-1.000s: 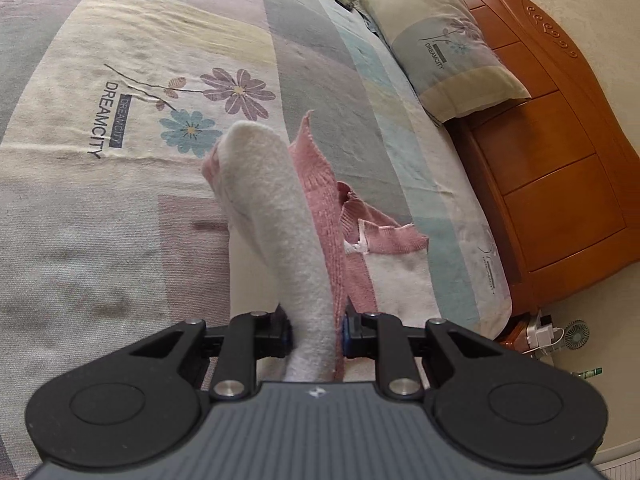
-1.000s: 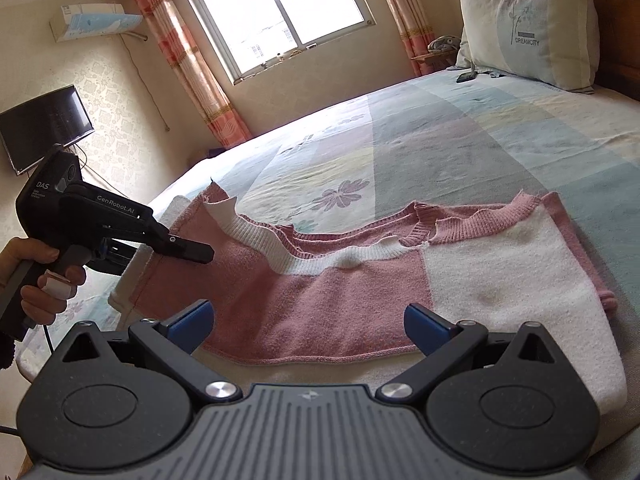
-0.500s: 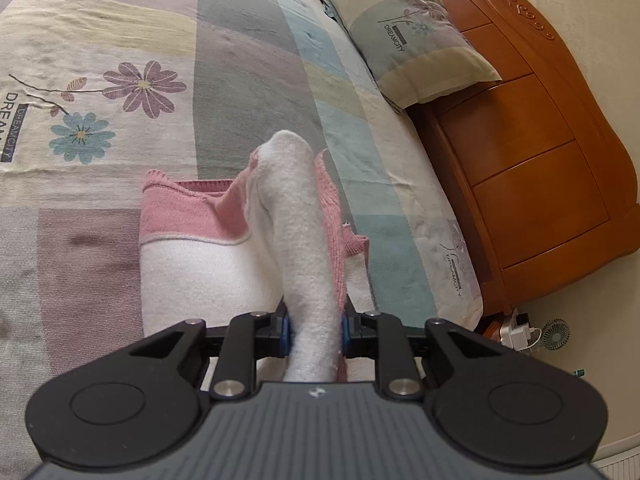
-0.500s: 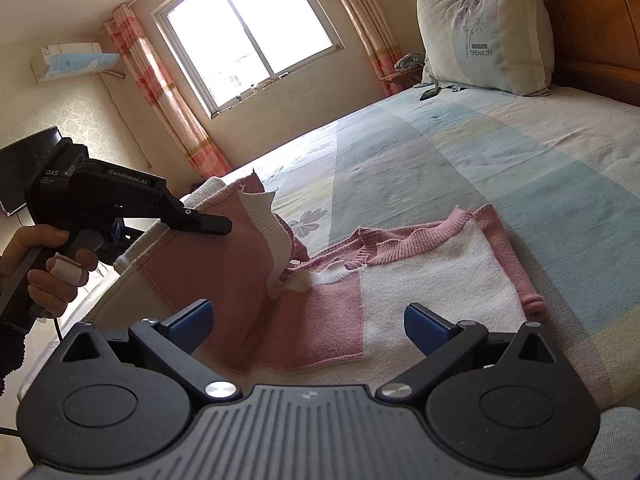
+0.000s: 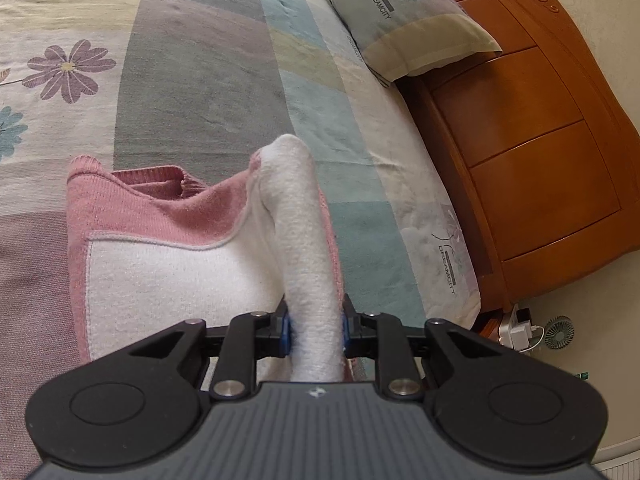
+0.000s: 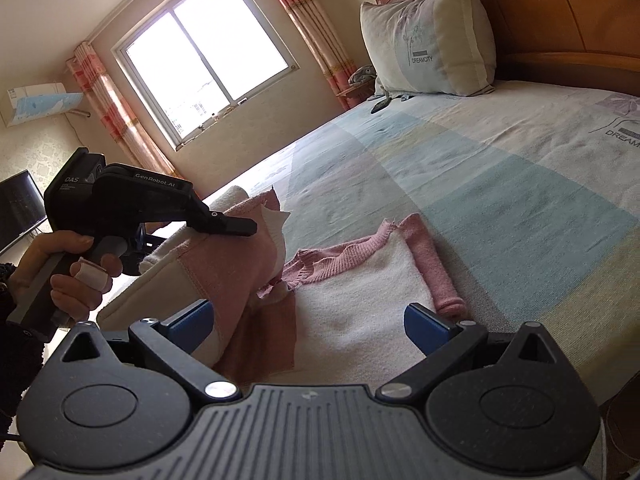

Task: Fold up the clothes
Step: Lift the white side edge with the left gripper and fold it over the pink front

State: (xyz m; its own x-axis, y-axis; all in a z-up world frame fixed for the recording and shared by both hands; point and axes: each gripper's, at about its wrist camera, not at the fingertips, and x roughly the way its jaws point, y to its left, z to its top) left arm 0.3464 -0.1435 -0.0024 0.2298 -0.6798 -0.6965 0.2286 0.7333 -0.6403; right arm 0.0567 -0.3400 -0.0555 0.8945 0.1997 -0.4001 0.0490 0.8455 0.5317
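A pink and white knit sweater (image 5: 168, 256) lies on the bed. My left gripper (image 5: 315, 326) is shut on a bunched white part of the sweater and holds that side lifted over the flat part. In the right wrist view the left gripper (image 6: 144, 208) carries the pink side of the sweater (image 6: 224, 268) above the white body (image 6: 360, 300). My right gripper (image 6: 310, 326) is open and empty, low over the sweater's near edge.
The patchwork bedspread (image 5: 200, 72) covers the bed. A pillow (image 5: 404, 20) leans on the wooden headboard (image 5: 540, 160). A power strip and a small fan (image 5: 560, 334) lie on the floor by the bed. A window (image 6: 204, 56) is far behind.
My left gripper has carried the held side of the sweater across toward the headboard side, folding it over the rest. My right gripper has stayed open and swung slightly toward the headboard.
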